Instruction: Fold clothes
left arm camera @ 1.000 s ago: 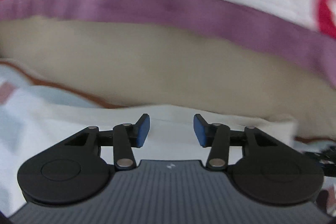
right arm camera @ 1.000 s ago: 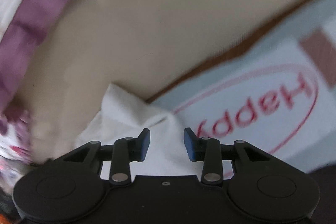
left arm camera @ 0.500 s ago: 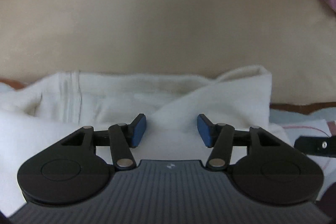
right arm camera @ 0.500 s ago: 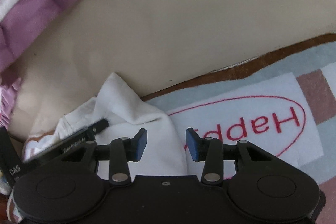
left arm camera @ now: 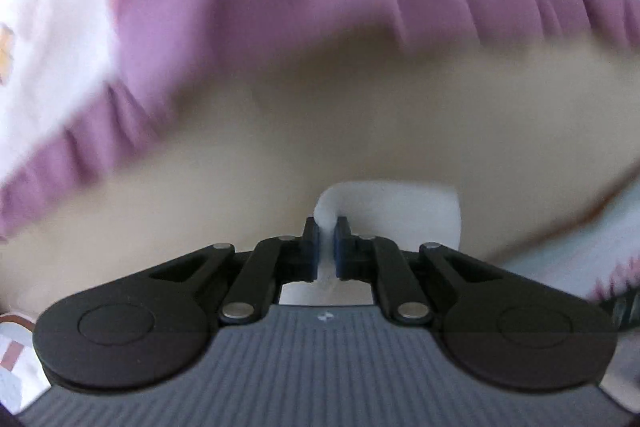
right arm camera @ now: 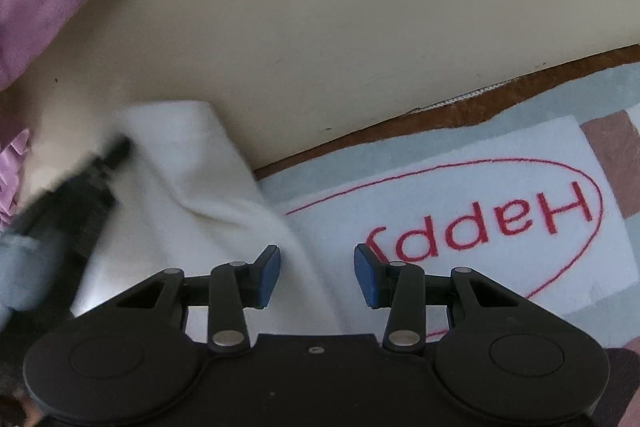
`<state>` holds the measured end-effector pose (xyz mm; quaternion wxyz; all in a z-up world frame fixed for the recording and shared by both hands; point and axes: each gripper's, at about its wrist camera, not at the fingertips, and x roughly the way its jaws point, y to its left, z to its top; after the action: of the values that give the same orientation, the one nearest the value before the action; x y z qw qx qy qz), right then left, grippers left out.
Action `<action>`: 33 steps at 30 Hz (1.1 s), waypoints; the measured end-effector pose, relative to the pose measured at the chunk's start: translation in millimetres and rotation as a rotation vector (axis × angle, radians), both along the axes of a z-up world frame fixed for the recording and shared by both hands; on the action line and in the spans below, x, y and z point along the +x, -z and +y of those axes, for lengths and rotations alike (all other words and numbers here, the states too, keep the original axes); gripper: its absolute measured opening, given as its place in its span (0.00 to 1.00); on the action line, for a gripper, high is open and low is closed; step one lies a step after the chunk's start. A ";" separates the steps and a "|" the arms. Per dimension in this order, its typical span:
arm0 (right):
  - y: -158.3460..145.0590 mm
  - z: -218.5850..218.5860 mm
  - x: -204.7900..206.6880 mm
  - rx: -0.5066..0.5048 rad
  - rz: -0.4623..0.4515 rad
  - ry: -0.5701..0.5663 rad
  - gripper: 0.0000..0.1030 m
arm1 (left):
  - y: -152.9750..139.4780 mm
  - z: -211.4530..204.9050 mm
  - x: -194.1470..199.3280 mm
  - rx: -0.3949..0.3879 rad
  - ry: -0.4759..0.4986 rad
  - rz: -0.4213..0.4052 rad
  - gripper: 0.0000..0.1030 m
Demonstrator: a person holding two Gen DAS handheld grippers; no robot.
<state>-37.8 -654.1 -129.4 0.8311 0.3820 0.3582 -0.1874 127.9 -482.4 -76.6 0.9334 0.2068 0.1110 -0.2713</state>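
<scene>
Left tongs pinch the white cloth – folding has only just started.

The left tongs (left arm camera: pixel 328 247) have just been closing and now squeeze a corner of the white cloth (left arm camera: pixel 392 215), low in the middle. The right tongs (right arm camera: pixel 317 277) sit half open, holding nothing, over the cloth's edge on the rug (right arm camera: pixel 520 163) – the cloth looks rumpled, so most folding is left.

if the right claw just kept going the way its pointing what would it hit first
Probably the rug, near the edge of the white garment. The right claw stands open, tilted down, with the garment's edge and the rug's "Happy" print straight ahead; depth is unclear.
</scene>
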 end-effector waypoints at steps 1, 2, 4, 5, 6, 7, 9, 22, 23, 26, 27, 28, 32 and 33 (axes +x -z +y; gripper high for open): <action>0.9 0.2 0.6 -0.004 0.001 0.003 0.45 | 0.7 -2.7 -0.8 0.019 -0.008 -0.027 0.15; 1.9 0.3 1.1 -0.008 0.002 0.007 0.45 | 4.0 -6.5 -0.8 0.057 -0.009 -0.045 0.25; 4.7 0.3 2.6 -0.011 -0.005 0.013 0.45 | 9.1 -1.7 -6.1 0.111 0.013 -0.047 0.50; 5.2 -0.7 2.0 0.001 -0.017 0.015 0.45 | 11.5 2.1 -9.3 0.136 0.027 -0.044 0.50; 5.7 -1.7 1.3 0.012 -0.030 0.017 0.45 | 11.6 14.8 -12.8 0.142 0.046 -0.022 0.50; 6.3 -2.7 0.6 0.023 -0.042 0.019 0.45 | 10.5 32.8 -16.4 0.137 0.067 0.012 0.51; 5.5 -4.2 -1.2 0.044 -0.080 0.015 0.45 | 9.0 68.6 -20.0 0.143 0.082 0.073 0.52; -3.6 49.1 27.0 -0.218 -0.004 -0.227 0.46 | 30.5 283.4 143.4 0.296 -0.553 0.298 0.80; -4.3 56.5 30.2 -0.279 0.018 -0.248 0.46 | 36.3 284.5 154.5 0.269 -0.543 0.339 0.81; -0.4 64.6 35.6 -0.361 0.034 -0.246 0.46 | 43.3 271.7 148.3 0.193 -0.523 0.407 0.83; 0.5 64.4 35.1 -0.365 0.029 -0.236 0.47 | 47.3 270.8 156.9 0.187 -0.513 0.427 0.85; 1.0 63.1 35.3 -0.360 0.025 -0.234 0.47 | 51.3 270.0 165.4 0.180 -0.503 0.448 0.90; 4.4 58.7 35.6 -0.351 0.000 -0.235 0.47 | 54.4 259.2 176.3 0.208 -0.487 0.401 1.00; 6.2 59.1 37.7 -0.354 -0.010 -0.235 0.47 | 54.3 260.7 181.3 0.218 -0.469 0.394 0.95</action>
<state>-0.1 -595.0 -135.6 0.9030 0.1865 0.3577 -0.1476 309.2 -221.7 -130.8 0.9034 0.2178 0.3627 -0.0703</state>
